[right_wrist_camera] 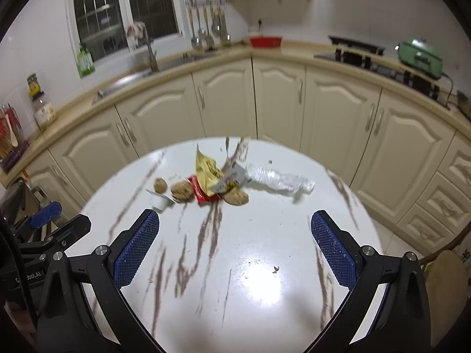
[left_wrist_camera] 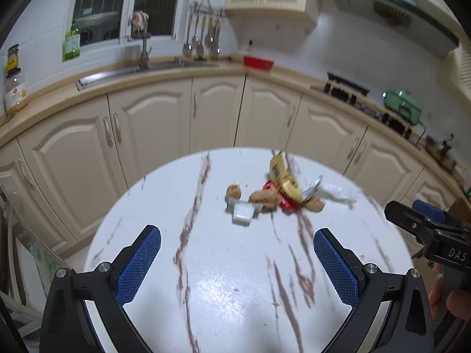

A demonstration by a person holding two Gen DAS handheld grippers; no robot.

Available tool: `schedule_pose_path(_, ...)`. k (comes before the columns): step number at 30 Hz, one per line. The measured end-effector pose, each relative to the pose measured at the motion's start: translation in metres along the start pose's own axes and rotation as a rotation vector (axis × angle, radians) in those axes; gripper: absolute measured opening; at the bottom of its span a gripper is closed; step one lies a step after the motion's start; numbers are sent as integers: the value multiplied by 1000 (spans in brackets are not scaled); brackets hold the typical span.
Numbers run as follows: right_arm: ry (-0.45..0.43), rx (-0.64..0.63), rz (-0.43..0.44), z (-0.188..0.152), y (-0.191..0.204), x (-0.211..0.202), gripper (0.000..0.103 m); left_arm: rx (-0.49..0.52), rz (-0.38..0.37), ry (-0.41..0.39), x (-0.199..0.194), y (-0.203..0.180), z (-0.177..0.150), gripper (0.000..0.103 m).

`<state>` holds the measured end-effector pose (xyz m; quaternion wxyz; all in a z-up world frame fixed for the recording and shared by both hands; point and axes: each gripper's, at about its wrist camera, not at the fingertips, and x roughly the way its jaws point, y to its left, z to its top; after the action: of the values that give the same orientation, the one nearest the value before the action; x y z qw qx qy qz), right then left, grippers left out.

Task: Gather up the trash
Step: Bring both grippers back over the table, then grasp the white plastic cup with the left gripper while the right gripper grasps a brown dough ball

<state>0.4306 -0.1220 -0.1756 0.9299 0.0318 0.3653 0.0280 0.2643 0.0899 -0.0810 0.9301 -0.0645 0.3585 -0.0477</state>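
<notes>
1. Trash lies in a loose heap on the far half of the round marble-patterned table (left_wrist_camera: 235,279) in the left wrist view: a yellow wrapper (left_wrist_camera: 284,176) on top of a red wrapper (left_wrist_camera: 287,201), three walnuts (left_wrist_camera: 234,191) among them, a small white cup (left_wrist_camera: 243,213) tipped at the near edge, and a crumpled clear plastic bag (left_wrist_camera: 335,191) to the right. The left gripper (left_wrist_camera: 237,260) is spread wide with nothing between its blue pads, well short of the heap. The right gripper (left_wrist_camera: 424,220) shows at the right edge; whether it is open cannot be told from here.

2. In the right wrist view the same heap sits ahead: yellow wrapper (right_wrist_camera: 207,173), red wrapper (right_wrist_camera: 200,194), walnuts (right_wrist_camera: 237,197), white cup (right_wrist_camera: 159,203), clear plastic bag (right_wrist_camera: 279,179). The right gripper (right_wrist_camera: 235,247) is wide apart and empty above bare table (right_wrist_camera: 250,279). Kitchen cabinets (right_wrist_camera: 279,97) stand behind.
</notes>
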Motion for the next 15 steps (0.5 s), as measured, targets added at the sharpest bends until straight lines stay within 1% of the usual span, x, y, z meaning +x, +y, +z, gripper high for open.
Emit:
schedule_pose_path(1,13,-1,-2,0,-1,8,103,-2,0,16,16,0,18,102)
schedule_pose_path(2,32,-2,-5,0,-4,19,103,-5,-1,32,25,0,21,102)
schedule_pose_path(4,72,-1,-14,-2,-9,40,103,-7,4,60,55,1,43,102)
schedule_pose_path(9,148,-9,-12,-2,-16,89,102,-13,7,129,114,10,68,102)
schedule_pose_path(10,158,-7,-9,-2,-16,97,101,-15,7,141,124,11,73,102)
schedule_pose_path(12,187,-9,0,-2,-18,113,94,-15,6,152,138,15,75,102)
schedule_pose_path(15,217,-16,7,-2,-20,135,87,-9,19,173,163,14,87,102)
